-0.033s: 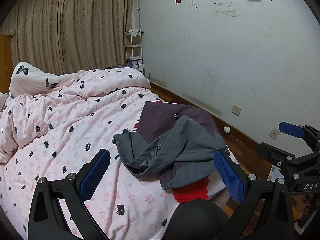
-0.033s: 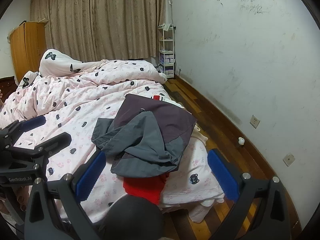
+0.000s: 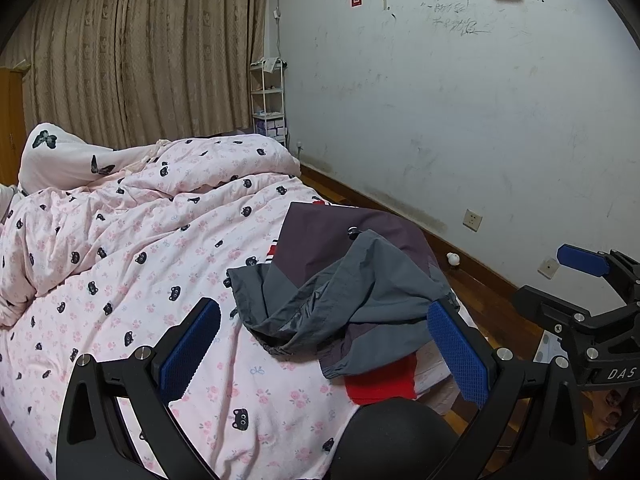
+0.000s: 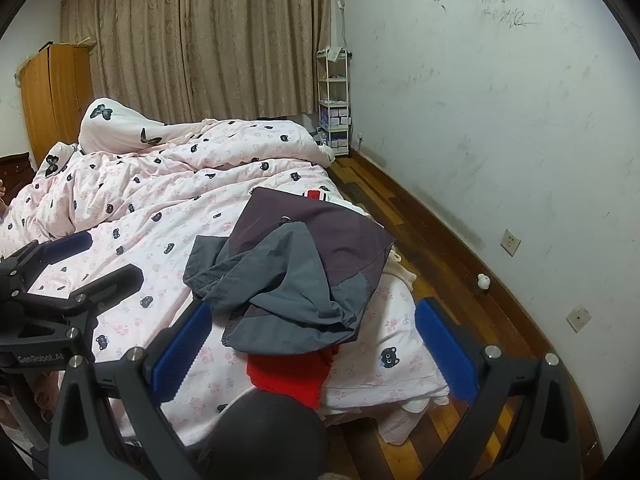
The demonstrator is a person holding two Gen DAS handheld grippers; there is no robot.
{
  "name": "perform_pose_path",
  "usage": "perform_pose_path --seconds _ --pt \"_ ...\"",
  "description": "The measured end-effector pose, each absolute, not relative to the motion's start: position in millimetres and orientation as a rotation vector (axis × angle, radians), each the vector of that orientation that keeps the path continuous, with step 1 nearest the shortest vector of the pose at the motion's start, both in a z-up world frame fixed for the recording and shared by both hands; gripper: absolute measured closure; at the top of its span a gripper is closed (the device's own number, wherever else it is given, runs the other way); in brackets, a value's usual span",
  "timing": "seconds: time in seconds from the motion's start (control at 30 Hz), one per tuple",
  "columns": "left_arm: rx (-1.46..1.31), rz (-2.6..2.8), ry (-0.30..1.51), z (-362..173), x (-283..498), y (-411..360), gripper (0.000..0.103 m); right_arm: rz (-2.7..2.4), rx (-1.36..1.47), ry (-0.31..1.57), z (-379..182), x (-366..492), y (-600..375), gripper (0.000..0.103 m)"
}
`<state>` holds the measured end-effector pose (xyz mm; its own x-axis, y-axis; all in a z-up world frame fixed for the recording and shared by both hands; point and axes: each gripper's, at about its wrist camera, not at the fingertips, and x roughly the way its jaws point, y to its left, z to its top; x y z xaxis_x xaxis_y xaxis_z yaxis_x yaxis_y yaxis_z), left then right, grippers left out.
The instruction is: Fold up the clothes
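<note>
A crumpled grey and dark purple jacket (image 3: 344, 292) (image 4: 296, 280) lies in a heap near the foot corner of the bed. A red garment (image 3: 380, 380) (image 4: 288, 372) pokes out from under its near edge. My left gripper (image 3: 322, 312) hangs open in front of the heap, with its blue pads apart and nothing between them. My right gripper (image 4: 313, 310) is open too, short of the heap, touching no cloth. Each gripper shows in the other's view: the right gripper (image 3: 560, 280) at the right edge, the left gripper (image 4: 96, 260) at the left edge.
A pink quilt with black cat faces (image 3: 120, 260) covers the bed, bunched up at the far end beside a butterfly pillow (image 3: 68, 156). Wooden floor (image 4: 420, 240) runs between bed and white wall. A white shelf rack (image 4: 334, 100) and an orange wardrobe (image 4: 52, 96) stand at the back.
</note>
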<state>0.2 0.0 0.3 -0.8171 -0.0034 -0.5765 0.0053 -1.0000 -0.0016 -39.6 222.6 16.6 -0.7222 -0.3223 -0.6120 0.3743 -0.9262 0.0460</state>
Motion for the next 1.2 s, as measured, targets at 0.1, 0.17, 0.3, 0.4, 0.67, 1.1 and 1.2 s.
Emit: perform_pose_path --seconds 0.1,0.17,0.3,0.4,0.67,1.1,1.2 --pt "0.938 -2.99 -0.009 2.1 2.0 -0.5 0.0 -2.61 0.906 0.12 17.0 -40.1 221.5 0.0" --pt "1.002 -2.969 -0.02 -0.4 -6.9 0.9 0.0 -2.611 0.907 0.124 17.2 -40.3 220.8 0.0" --pt "0.958 -2.991 0.003 2.6 -2.7 -1.2 0.0 -2.613 0.908 0.132 17.6 -40.9 219.4 0.0" --pt "0.963 -2.99 0.012 3.4 -3.5 -1.1 0.0 -2.613 0.908 0.137 17.7 -41.2 218.9 0.0" --pt "0.967 -2.989 0.022 2.4 -5.8 0.8 0.0 -2.61 0.905 0.135 16.3 -39.9 221.4 0.0" --pt "0.968 -2.991 0.025 1.2 -4.7 -0.8 0.0 -2.606 0.911 0.138 15.5 -39.7 220.8 0.0" --pt "0.968 -2.991 0.026 0.3 -4.5 -0.6 0.0 -2.603 0.915 0.136 14.1 -40.3 221.0 0.0"
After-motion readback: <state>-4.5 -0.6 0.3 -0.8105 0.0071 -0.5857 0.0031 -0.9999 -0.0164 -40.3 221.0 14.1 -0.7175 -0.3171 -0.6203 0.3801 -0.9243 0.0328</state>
